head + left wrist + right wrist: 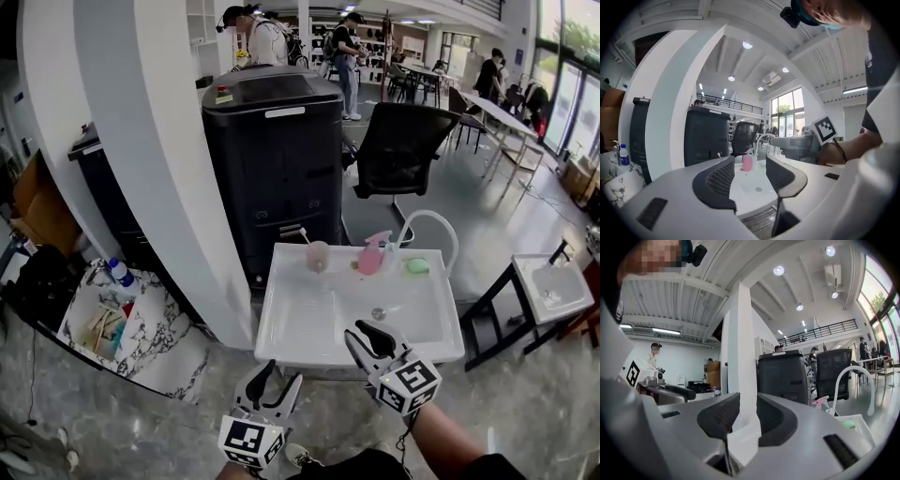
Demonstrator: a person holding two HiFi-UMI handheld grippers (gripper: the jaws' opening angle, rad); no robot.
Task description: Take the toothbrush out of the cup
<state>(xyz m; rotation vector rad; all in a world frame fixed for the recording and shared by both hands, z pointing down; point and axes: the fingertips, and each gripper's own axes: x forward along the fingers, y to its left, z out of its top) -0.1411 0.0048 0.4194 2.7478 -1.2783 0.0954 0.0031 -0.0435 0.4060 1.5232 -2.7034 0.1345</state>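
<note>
Toothbrush [305, 235] stands in the cup [318, 256] on the sink's [281, 328] back ledge, leaning up-left, straight ahead across the basin. My right gripper [364, 334] is nearer (over the front rim), my left gripper [278, 377] lower. Both have jaws apart, empty. Left gripper view frames the pink bottle [747, 161]; right gripper view faces the pillar [740, 357], no cup.

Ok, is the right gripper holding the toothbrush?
No, the right gripper has its jaws apart with nothing between them; the toothbrush stands in the cup.
</note>
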